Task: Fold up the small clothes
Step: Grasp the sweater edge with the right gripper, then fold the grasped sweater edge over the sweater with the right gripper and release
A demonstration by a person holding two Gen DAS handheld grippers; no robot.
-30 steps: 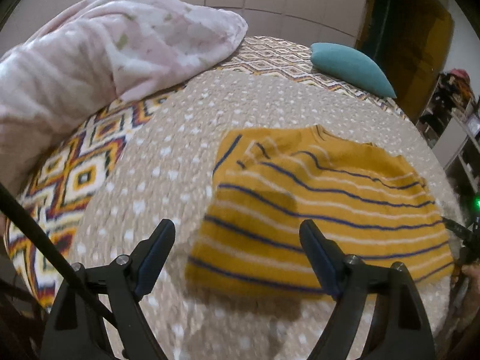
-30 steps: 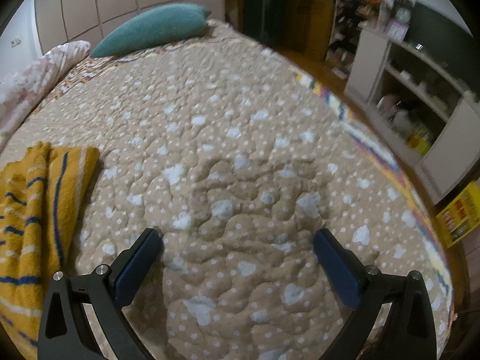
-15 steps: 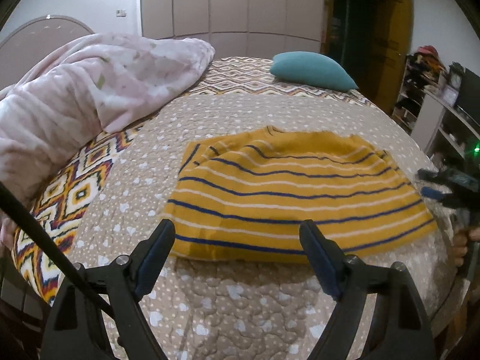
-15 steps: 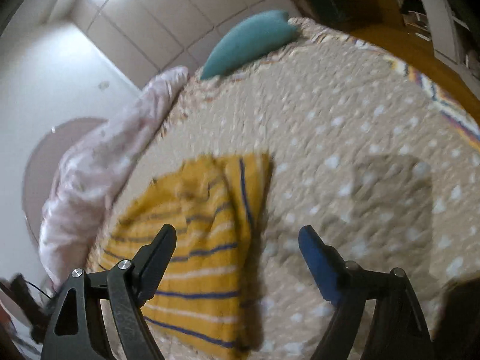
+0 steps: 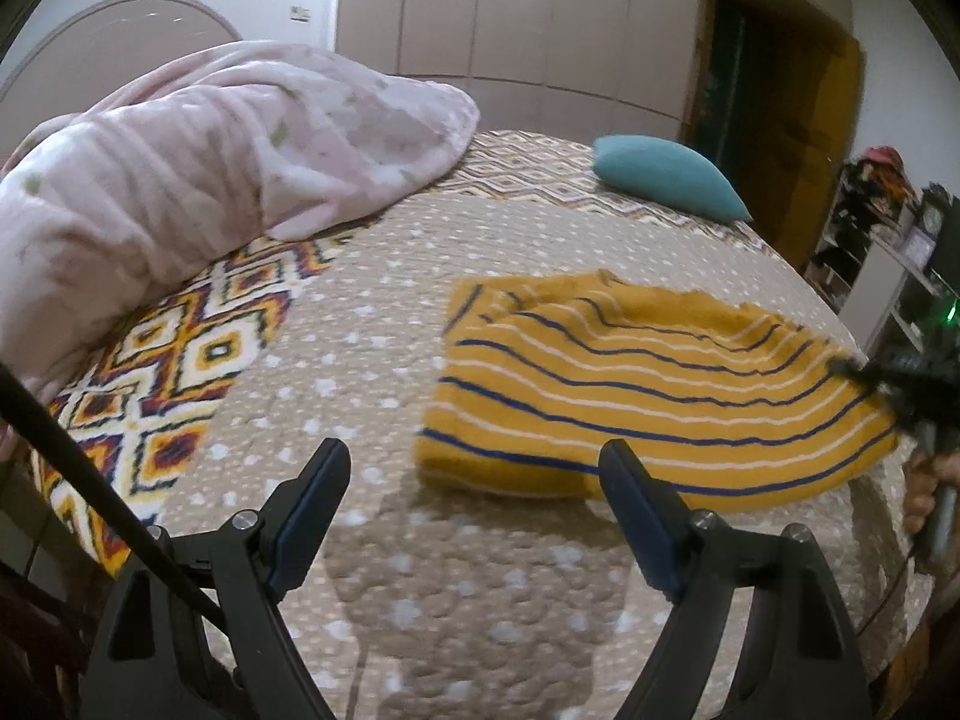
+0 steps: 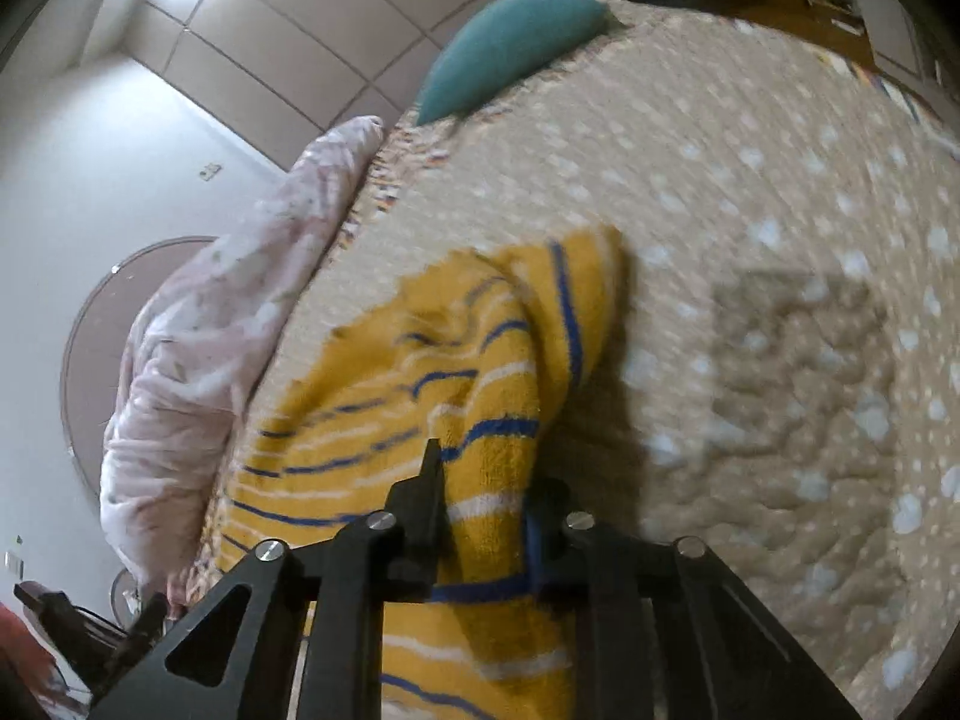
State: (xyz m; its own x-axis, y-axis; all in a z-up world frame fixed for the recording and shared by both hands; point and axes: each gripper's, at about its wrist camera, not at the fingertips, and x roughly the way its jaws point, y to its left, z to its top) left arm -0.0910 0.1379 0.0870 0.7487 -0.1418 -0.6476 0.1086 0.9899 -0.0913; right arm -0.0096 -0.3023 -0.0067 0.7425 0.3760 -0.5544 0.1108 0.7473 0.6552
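My right claw has just been closing, and it now pinches the edge of the yellow striped garment low in the middle of the right wrist view; cloth fills the narrow gap between the fingers and bunches up ahead of them. In the left wrist view that same right claw shows at the right edge of the frame, blurred, at the garment's right end, with my hand just below it.

My left claw stands wide apart at the bottom of its frame with nothing between its fingers; the right finger overlaps the garment's near edge in the picture, but I cannot tell whether it touches.

The yellow striped garment lies right of centre on the dotted beige bedspread. A pink blanket is heaped at the upper left, over a diamond-patterned cover, and a teal pillow lies at the upper right.
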